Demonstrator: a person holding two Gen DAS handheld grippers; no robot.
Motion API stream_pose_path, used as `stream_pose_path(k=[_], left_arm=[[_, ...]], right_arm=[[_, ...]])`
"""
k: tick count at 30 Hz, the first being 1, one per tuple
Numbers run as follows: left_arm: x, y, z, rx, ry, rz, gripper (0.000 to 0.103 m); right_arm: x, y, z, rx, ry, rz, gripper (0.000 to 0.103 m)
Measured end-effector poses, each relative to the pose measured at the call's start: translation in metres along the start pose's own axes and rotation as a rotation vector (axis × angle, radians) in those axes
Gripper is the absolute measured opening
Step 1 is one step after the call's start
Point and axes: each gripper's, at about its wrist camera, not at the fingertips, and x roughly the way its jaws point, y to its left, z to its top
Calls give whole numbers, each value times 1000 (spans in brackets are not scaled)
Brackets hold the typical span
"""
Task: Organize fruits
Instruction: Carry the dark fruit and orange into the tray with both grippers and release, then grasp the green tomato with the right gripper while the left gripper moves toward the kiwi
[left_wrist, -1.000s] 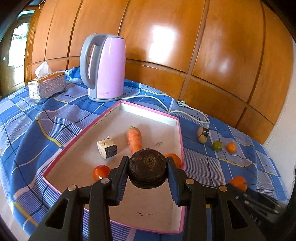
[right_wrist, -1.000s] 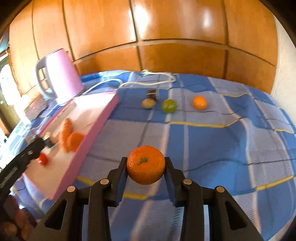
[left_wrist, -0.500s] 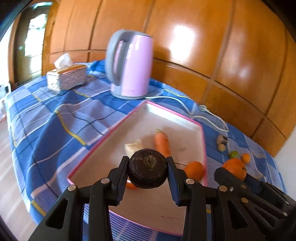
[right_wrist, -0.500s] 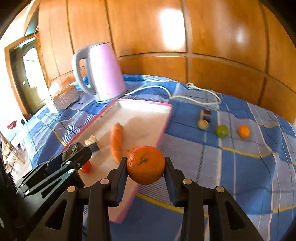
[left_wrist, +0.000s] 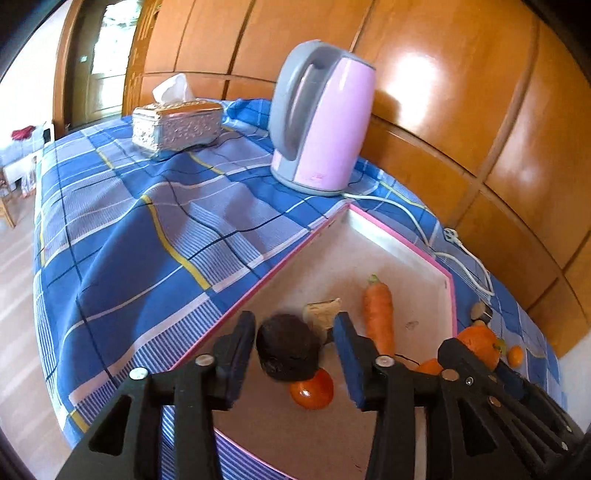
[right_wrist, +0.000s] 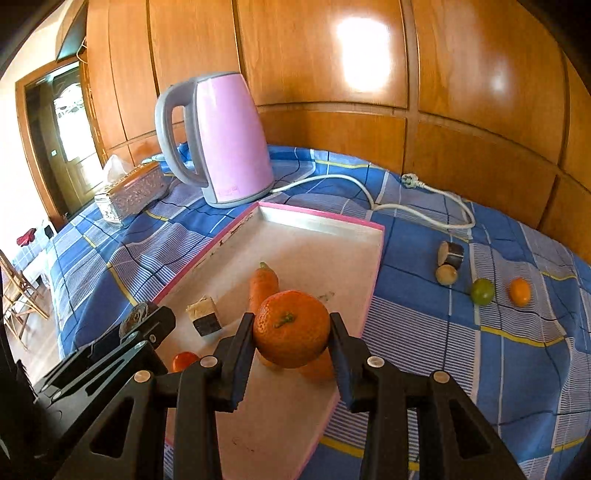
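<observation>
At the far left a silver tissue box (left_wrist: 177, 127) sat on the blue checked cloth (left_wrist: 147, 236), with the pink kettle (left_wrist: 321, 118) to its right and its white cord (right_wrist: 373, 195) trailing toward the wall. The left gripper (left_wrist: 295, 350) had its fingers spread apart, and the dark round fruit (left_wrist: 288, 349) sat between them with a gap showing on either side, so it was not clamped; whether it rested on the floor of the pink-rimmed tray (left_wrist: 399, 236) or hung just above it I could not tell. A red tomato (left_wrist: 312, 387) lay just below that fruit, a cut stub (left_wrist: 323, 312) just behind it, and a carrot (left_wrist: 378, 314) lay lengthwise to the right. Over the tray's near right part the right gripper (right_wrist: 291, 339) was closed on a tangerine (right_wrist: 291, 328), both pads pressed to its sides. Further right, on the cloth outside the tray, lay a second stub (right_wrist: 450, 253), a pale round fruit (right_wrist: 446, 275), a green lime (right_wrist: 482, 291) and a small orange fruit (right_wrist: 520, 291)
</observation>
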Motion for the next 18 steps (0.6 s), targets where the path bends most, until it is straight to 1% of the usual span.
stream_pose_path(k=[1,4,7,14,18], left_arm=[[0,0,0,-6,0,-1,53],[0,1,0,-11,-4,2,58],[-3,1,-1,-12,-19,3,61],[-15,1,-3,-3,-66,-3,72],[-20,-1,-5,15,-74,-12,73]], right_arm=[[2,-1,0,6,6,0,40],[5,-4,-2,23,17,6,40],[6,-7,-4,35,23,12,40],[-5,-11,-6,45,5,11,40],[-11,-13,-9,50,3,7,40]])
